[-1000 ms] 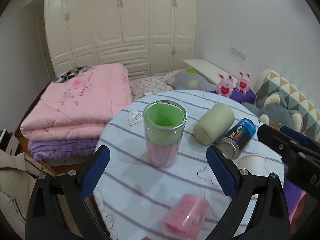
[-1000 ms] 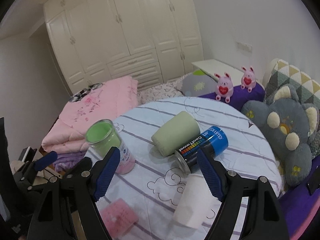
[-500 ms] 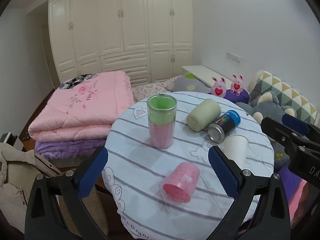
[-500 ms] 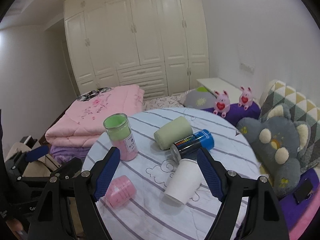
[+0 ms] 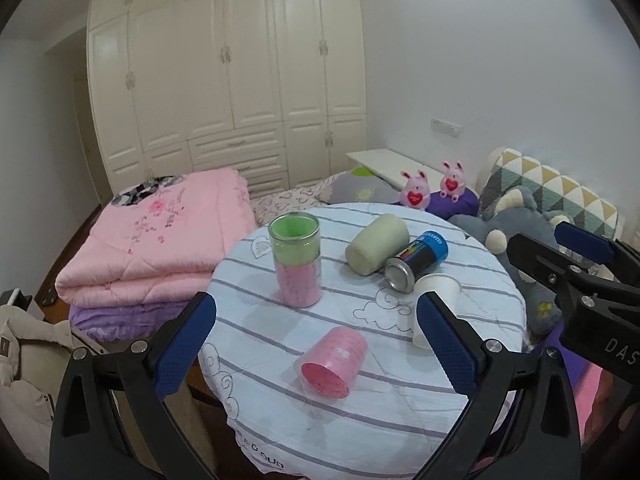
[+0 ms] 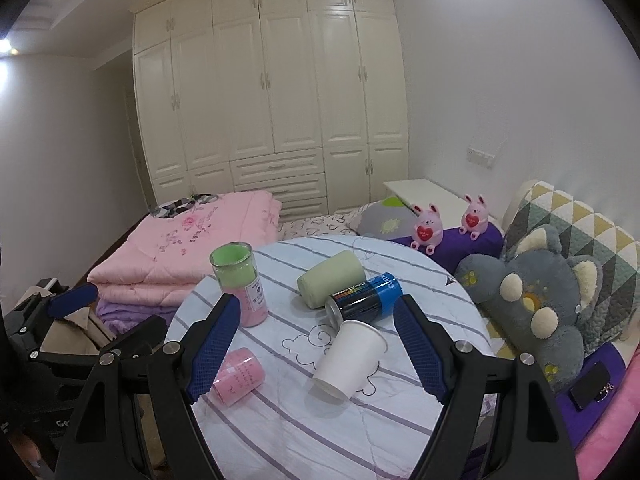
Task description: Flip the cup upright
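A glass cup (image 5: 297,264) with green and pink filling stands upright on the round striped table (image 5: 280,344); it also shows in the right wrist view (image 6: 239,284). A pink cup (image 5: 331,362) (image 6: 239,376), a white paper cup (image 6: 351,356) (image 5: 435,292), a pale green cup (image 5: 376,250) (image 6: 330,283) and a blue-black can (image 5: 416,255) (image 6: 364,298) lie on their sides. My left gripper (image 5: 316,344) is open and empty, held back above the table's near edge. My right gripper (image 6: 316,344) is open and empty, above the white cup.
Folded pink and purple quilts (image 5: 156,248) lie left of the table. Grey plush toys (image 6: 536,300) and a patterned cushion (image 6: 580,224) sit at the right. Two pink bunny toys (image 6: 428,230) stand behind the table. White wardrobes (image 6: 272,100) fill the back wall.
Both grippers have pulled back and up from the table, so the objects look smaller and farther. The glass cup stays upright. Both stay open.
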Action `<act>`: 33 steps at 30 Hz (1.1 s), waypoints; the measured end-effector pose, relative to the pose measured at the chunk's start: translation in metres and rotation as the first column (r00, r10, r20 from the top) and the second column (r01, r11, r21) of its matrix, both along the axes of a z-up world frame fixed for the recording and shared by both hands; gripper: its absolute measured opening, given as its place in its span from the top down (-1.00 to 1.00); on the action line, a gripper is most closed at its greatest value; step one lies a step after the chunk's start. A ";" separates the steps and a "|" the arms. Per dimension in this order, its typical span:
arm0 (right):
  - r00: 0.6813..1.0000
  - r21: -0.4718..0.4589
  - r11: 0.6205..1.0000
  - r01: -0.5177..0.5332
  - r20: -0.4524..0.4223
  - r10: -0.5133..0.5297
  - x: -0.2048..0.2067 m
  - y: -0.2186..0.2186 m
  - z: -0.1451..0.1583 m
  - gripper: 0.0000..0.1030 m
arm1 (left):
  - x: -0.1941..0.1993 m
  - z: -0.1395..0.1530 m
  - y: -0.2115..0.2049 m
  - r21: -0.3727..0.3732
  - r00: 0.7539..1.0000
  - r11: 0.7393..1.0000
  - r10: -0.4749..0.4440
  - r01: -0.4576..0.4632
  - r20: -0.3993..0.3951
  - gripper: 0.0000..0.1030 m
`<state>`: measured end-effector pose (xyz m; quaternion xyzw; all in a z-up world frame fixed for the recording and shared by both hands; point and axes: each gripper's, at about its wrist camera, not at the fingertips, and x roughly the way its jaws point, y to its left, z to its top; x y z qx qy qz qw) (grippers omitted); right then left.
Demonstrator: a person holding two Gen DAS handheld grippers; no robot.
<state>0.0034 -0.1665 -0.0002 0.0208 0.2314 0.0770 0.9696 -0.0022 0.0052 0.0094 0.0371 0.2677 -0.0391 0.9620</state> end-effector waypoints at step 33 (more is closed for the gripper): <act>0.999 -0.010 1.000 0.015 0.042 -0.015 -0.006 -0.005 0.016 -0.56 | 0.002 0.009 -0.016 -0.016 1.000 1.000 -0.007 0.007 0.012 -0.98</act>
